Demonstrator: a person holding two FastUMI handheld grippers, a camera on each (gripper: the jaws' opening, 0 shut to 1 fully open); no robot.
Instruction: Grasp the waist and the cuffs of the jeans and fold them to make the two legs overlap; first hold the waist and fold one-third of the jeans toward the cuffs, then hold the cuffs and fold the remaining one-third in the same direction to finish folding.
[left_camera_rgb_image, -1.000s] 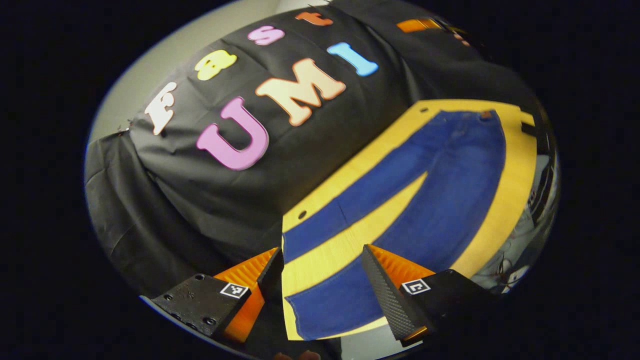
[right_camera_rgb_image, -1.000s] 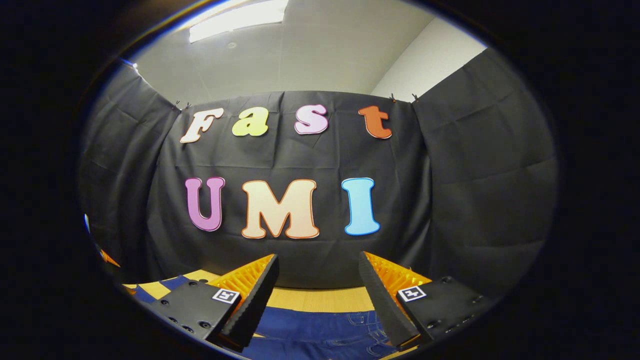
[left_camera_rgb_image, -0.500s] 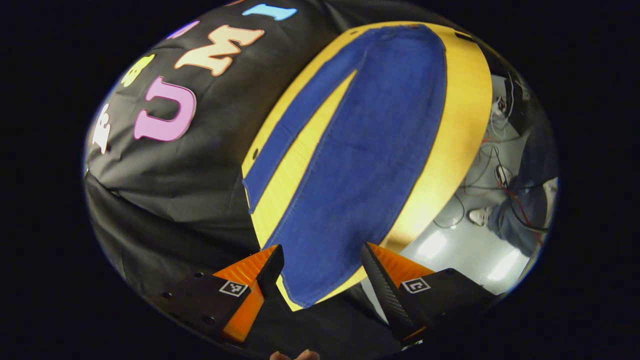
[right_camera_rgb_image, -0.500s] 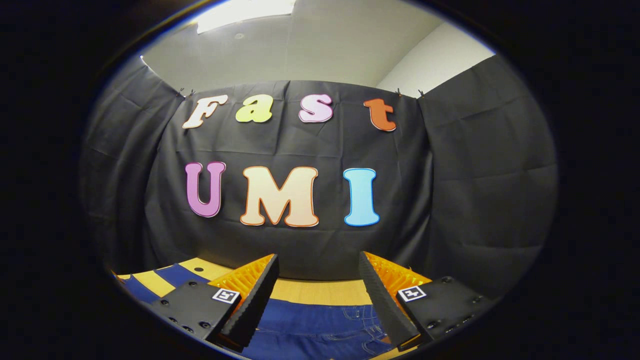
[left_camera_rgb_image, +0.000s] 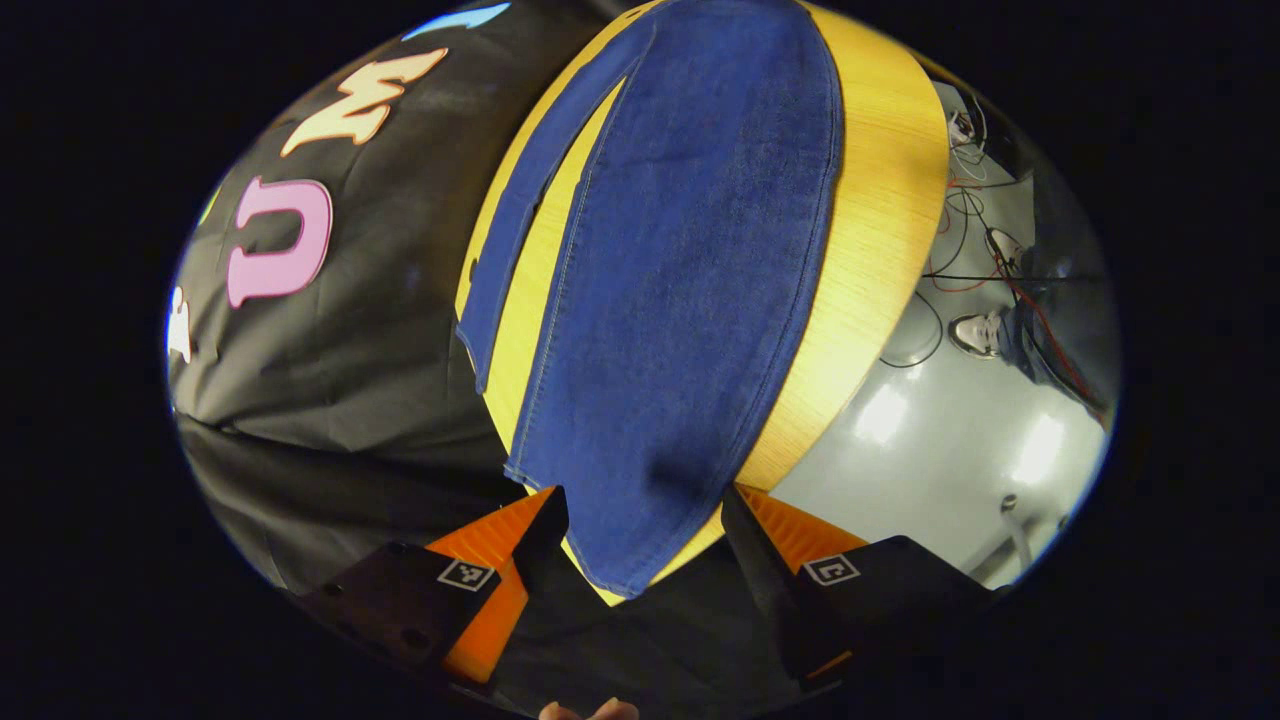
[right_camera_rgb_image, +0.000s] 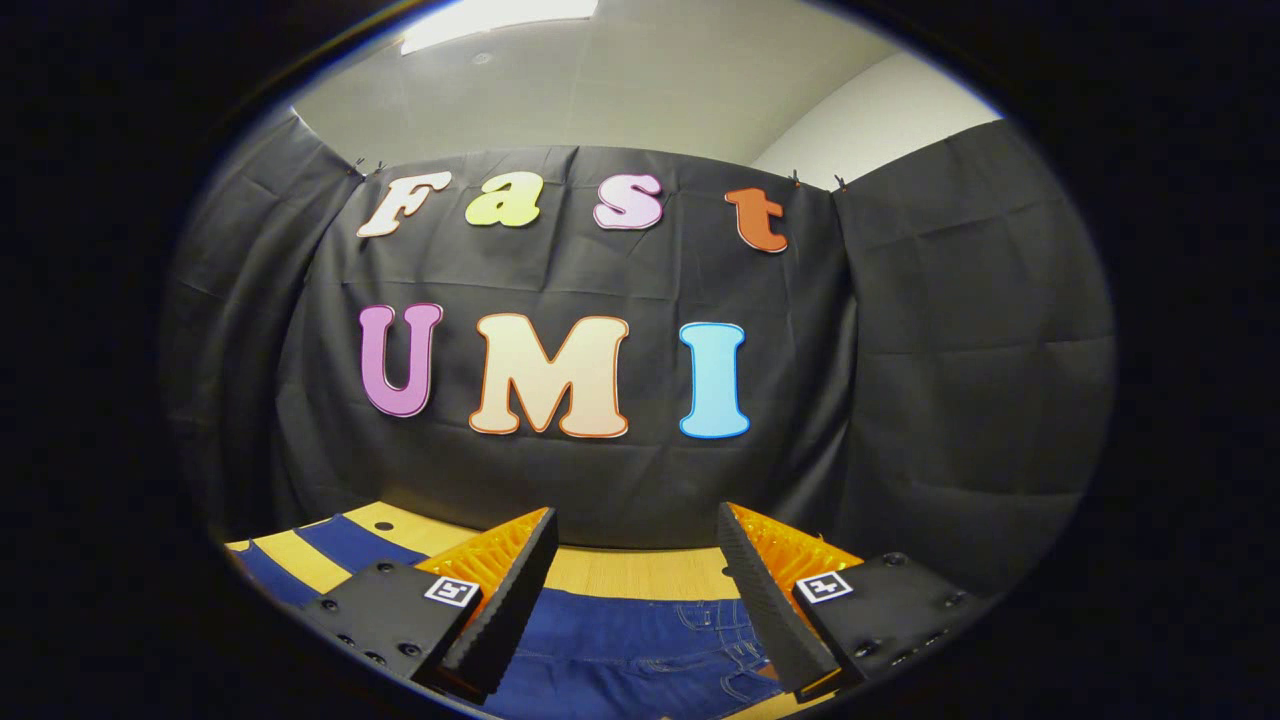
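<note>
Blue jeans lie flat on a yellow wooden table with the two legs spread apart. In the left gripper view, the near leg's cuff reaches the table's end. My left gripper hangs open just above that cuff, touching nothing. The far leg runs along the table's other side. In the right gripper view, the waist end of the jeans with its pocket stitching lies below my right gripper. That gripper stands open above the denim with nothing between its fingers.
Black cloth hangs around the booth behind and beside the table. Past the table's long edge lies a grey floor with cables and a person's shoe. A fingertip peeks in at the bottom edge.
My left gripper swung from looking along the table to hovering over the near leg's cuff, closer and steeper. My right gripper tipped down slightly, bringing more of the waist into view.
</note>
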